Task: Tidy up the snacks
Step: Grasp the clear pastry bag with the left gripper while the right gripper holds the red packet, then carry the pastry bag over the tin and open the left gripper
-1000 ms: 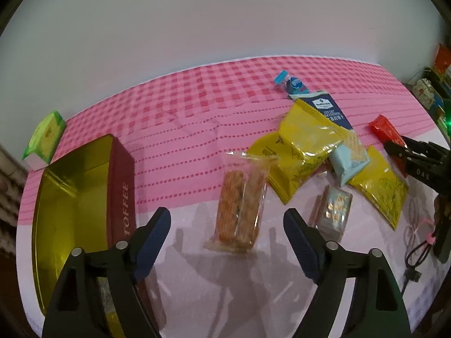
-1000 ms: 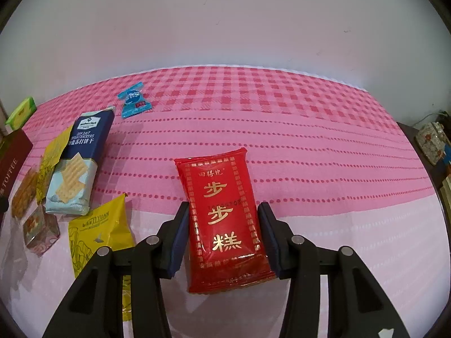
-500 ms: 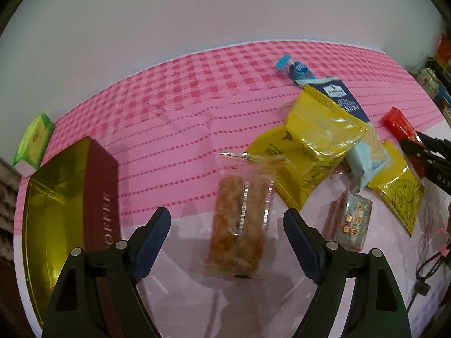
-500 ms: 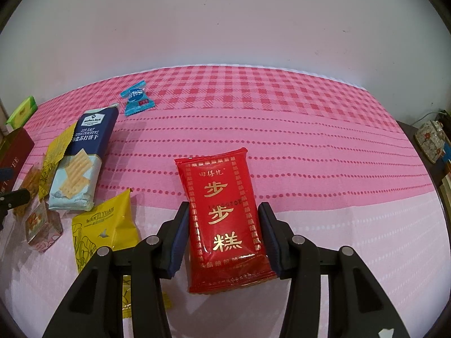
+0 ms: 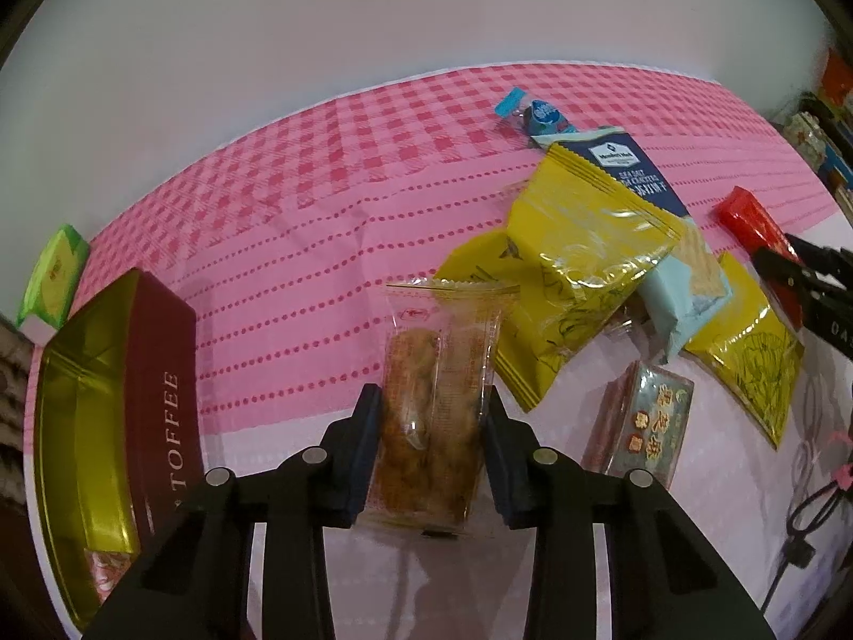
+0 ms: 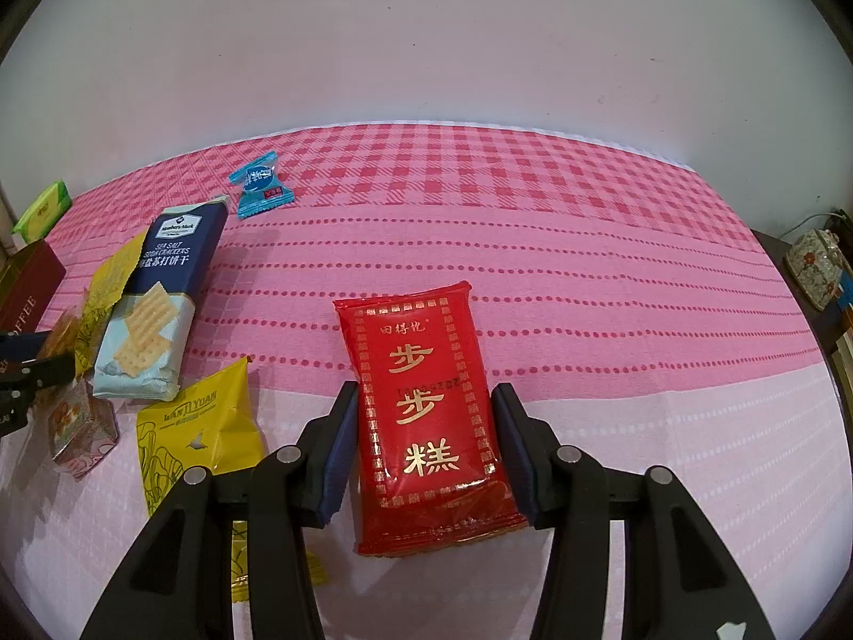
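My left gripper (image 5: 433,445) is shut on a clear packet of orange rice crackers (image 5: 434,405), its pads pressing both long sides. My right gripper (image 6: 426,445) is shut on a red packet with gold characters (image 6: 426,400), which lies on the pink cloth. An open gold-lined toffee tin (image 5: 101,426) stands at the left of the left wrist view, with one wrapped sweet in its near corner. Yellow snack bags (image 5: 581,250), a navy cracker pack (image 6: 154,298), a blue candy (image 6: 259,184) and a small clear box (image 5: 640,426) lie between the grippers.
A green packet (image 5: 53,277) lies at the table's far left edge by the wall. Shelves with boxes (image 6: 815,266) stand past the right edge. A black cable (image 5: 810,506) lies at the near right. The pink checked cloth (image 6: 533,202) stretches back to the wall.
My left gripper moved forward over the rice cracker packet and closed from wide open onto it. The right gripper stayed shut on the red packet, barely moving.
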`<state>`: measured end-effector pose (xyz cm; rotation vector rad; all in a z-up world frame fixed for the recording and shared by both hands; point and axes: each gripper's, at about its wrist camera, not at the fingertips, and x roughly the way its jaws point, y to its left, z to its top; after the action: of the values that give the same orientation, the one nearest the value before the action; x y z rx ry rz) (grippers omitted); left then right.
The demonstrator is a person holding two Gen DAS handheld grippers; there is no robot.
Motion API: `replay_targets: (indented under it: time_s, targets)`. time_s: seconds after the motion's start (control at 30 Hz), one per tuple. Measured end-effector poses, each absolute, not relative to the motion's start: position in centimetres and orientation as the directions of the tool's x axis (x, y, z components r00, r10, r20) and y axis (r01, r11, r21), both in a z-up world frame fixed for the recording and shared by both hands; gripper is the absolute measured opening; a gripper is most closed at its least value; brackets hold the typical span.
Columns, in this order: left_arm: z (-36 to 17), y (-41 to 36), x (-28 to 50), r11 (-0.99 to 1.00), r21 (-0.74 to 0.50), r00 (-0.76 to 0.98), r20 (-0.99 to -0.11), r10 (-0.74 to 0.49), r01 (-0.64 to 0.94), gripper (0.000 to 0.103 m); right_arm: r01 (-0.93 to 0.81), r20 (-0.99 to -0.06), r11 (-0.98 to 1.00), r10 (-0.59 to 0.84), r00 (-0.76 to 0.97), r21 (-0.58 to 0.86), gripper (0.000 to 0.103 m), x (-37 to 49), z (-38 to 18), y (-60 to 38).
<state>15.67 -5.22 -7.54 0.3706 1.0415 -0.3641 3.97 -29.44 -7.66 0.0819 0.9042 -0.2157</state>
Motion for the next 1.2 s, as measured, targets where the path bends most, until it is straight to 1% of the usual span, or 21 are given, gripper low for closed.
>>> replay_targets:
  time_s: [0.07, 0.27, 0.7, 0.93, 1.2]
  targets:
    - [-7.3, -5.2, 15.4, 0.878, 0.140, 0.470, -0.876, -0.105, 0.457, 0.037, 0.220, -0.787, 0.975, -0.151, 0.598, -0.020, 0.047, 4.0, -7.7, -29.5]
    - [-5.9, -4.8, 14.9, 0.886, 0.136, 0.483, -0.869, -0.108, 0.444, 0.037, 0.220, -0.786, 0.975, -0.152, 0.599, -0.021, 0.047, 4.0, -7.7, -29.4]
    - [-0.2, -1.4, 14.4, 0.921, 0.139, 0.553, -0.828, -0.093, 0.364, 0.037, 0.220, -0.786, 0.975, -0.152, 0.599, -0.021, 0.047, 4.0, -7.7, -29.4]
    - [1.5, 2.4, 14.7, 0.936, 0.167, 0.575, -0.817, -0.044, 0.309, 0.037, 0.220, -0.786, 0.975, -0.152, 0.599, -0.021, 0.047, 4.0, -7.7, -29.4]
    - [1.6, 7.4, 15.3, 0.954, 0.199, 0.579, -0.815, 0.034, 0.224, 0.037, 0.220, -0.786, 0.975, -0.152, 0.600, -0.021, 0.047, 4.0, -7.7, -29.4]
